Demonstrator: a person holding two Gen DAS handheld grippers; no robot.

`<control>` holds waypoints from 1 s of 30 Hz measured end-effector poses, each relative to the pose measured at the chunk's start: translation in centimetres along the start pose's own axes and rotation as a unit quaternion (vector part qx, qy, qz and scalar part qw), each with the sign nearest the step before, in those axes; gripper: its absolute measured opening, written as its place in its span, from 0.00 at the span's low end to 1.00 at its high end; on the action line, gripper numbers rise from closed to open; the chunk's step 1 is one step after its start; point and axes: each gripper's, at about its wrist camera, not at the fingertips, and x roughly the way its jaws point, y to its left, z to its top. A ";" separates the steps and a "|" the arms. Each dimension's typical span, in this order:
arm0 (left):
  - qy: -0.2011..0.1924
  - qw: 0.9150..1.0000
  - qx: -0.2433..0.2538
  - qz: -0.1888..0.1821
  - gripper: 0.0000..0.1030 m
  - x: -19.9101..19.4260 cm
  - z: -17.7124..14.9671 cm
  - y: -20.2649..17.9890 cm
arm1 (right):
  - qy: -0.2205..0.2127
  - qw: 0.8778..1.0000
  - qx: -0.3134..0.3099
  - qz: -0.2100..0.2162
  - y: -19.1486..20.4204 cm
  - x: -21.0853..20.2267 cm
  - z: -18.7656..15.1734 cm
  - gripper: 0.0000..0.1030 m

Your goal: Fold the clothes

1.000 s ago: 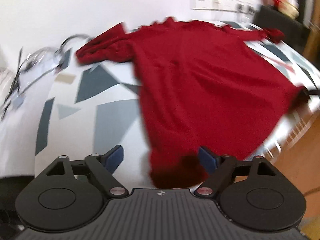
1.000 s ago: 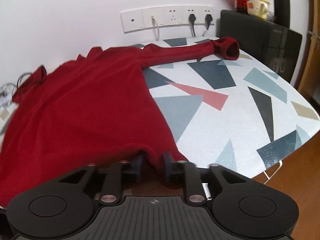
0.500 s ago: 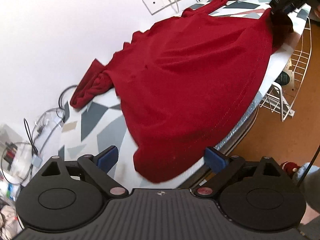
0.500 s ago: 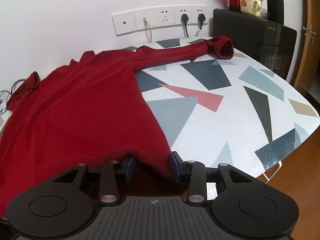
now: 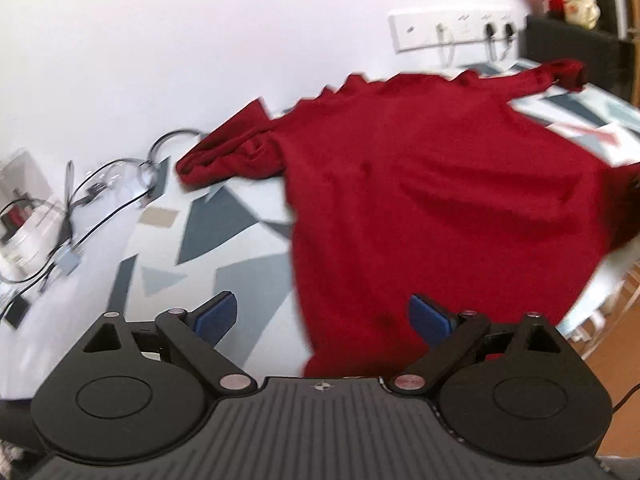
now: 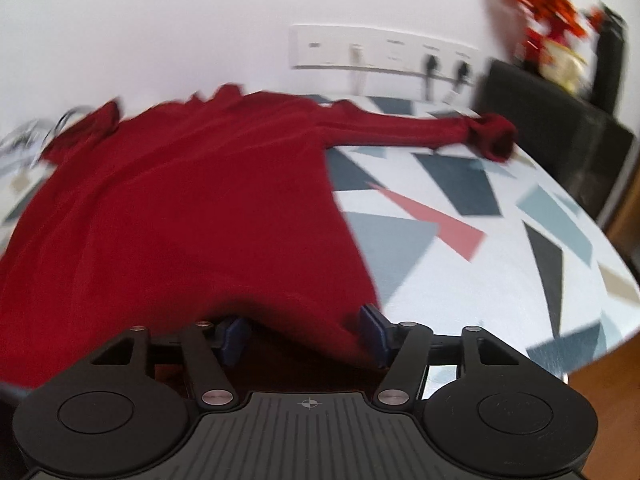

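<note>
A dark red long-sleeved top [image 6: 192, 216] lies spread flat on a tabletop [image 6: 500, 280] patterned with grey, blue and pink triangles. Its neck end lies toward the wall-side edge, and its hem reaches the near edge. One sleeve [image 6: 400, 128] stretches along the wall-side edge toward the far right corner. The other sleeve [image 5: 232, 152] lies bunched toward the far left corner, near a tangle of cables [image 5: 80, 200].

The left gripper [image 5: 322, 318] hovers at the hem's left corner with its jaws wide apart, holding nothing. The right gripper [image 6: 305, 332] sits at the hem's right corner. Its jaws have just been opening; cloth lies between them, but the pads no longer pinch it.

The step in hand appears to be finishing the laying-out and letting go of the hem. The next move likely calls for taking a sleeve or a side edge and bringing it across the body. Both views are blurred.

No containers can be made out on the tabletop.
</note>
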 end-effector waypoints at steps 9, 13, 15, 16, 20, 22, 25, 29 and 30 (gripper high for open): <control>0.000 0.995 0.025 -0.093 0.92 -0.5 0.6 -5.3 | -0.013 0.998 0.016 0.065 1.7 -0.2 1.2 0.21; -0.015 0.990 0.054 -0.130 0.92 -0.4 2.3 -9.2 | -0.009 0.987 0.115 0.112 -0.5 -0.4 3.3 0.09; -0.024 0.989 0.074 -0.122 0.93 -0.2 2.6 -11.2 | -0.004 0.982 0.142 0.125 -1.4 -0.6 4.1 0.09; -0.034 0.990 0.089 -0.105 0.93 0.0 2.5 -12.1 | -0.002 0.980 0.152 0.129 -1.7 -0.7 4.3 0.09; -0.060 0.991 0.114 -0.021 0.93 0.7 2.2 -13.6 | -0.009 0.974 0.179 0.137 -3.1 -1.1 4.6 0.09; -0.063 0.992 0.104 0.020 0.93 1.1 2.1 -12.6 | -0.011 0.972 0.192 0.135 -3.8 -1.1 4.5 0.09; -0.066 0.990 0.082 0.097 0.93 1.2 1.7 -9.6 | -0.006 0.971 0.202 0.130 -4.8 -0.7 4.2 0.09; -0.043 0.984 0.038 0.167 0.93 1.2 0.7 -5.1 | -0.001 0.969 0.206 0.133 -4.9 -0.2 3.8 0.09; -0.037 0.982 0.036 0.180 0.93 1.2 0.3 -4.3 | 0.000 0.969 0.204 0.136 -4.8 -0.1 3.7 0.09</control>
